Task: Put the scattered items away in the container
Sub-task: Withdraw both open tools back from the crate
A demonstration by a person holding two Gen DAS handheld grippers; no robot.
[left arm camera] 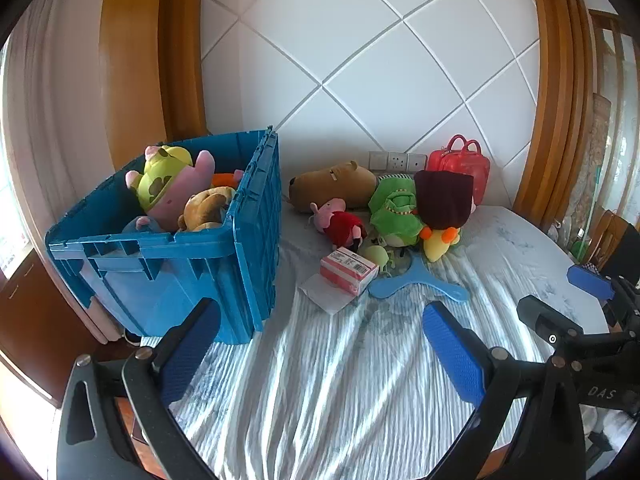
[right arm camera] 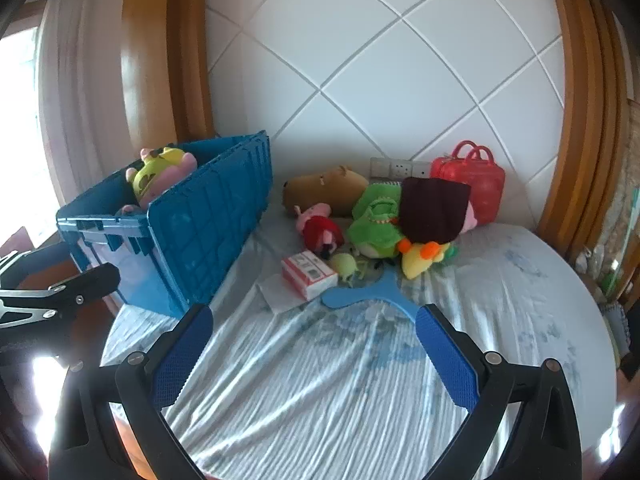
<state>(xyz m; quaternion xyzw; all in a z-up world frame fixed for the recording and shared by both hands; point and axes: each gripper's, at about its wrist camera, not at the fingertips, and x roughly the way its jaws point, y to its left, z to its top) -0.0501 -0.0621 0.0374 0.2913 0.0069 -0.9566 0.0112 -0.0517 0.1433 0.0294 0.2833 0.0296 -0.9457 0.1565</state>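
My left tool (left arm camera: 320,344) and my right tool (right arm camera: 316,344) both hover over the striped bed sheet (right arm camera: 320,400), each spread wide with nothing between its blue pads. The blue crate (left arm camera: 192,276) stands on the bed's left side, already holding a pink and yellow plush (left arm camera: 168,184) and a tan plush (left arm camera: 208,208). Still scattered near the headboard to the crate's right: a brown capybara plush (left arm camera: 336,184), a small pink pig in a red dress (left arm camera: 340,224), a green plush (left arm camera: 396,208) beneath a dark maroon one (left arm camera: 444,200), and a yellow duck-like toy (left arm camera: 438,246). In front of them, a pink box (left arm camera: 348,272) lies on a white sheet of paper (left arm camera: 324,296), just beside a blue boomerang-shaped piece (left arm camera: 416,284). A red handbag (left arm camera: 460,168) stands against the white padded wall (left arm camera: 380,60).
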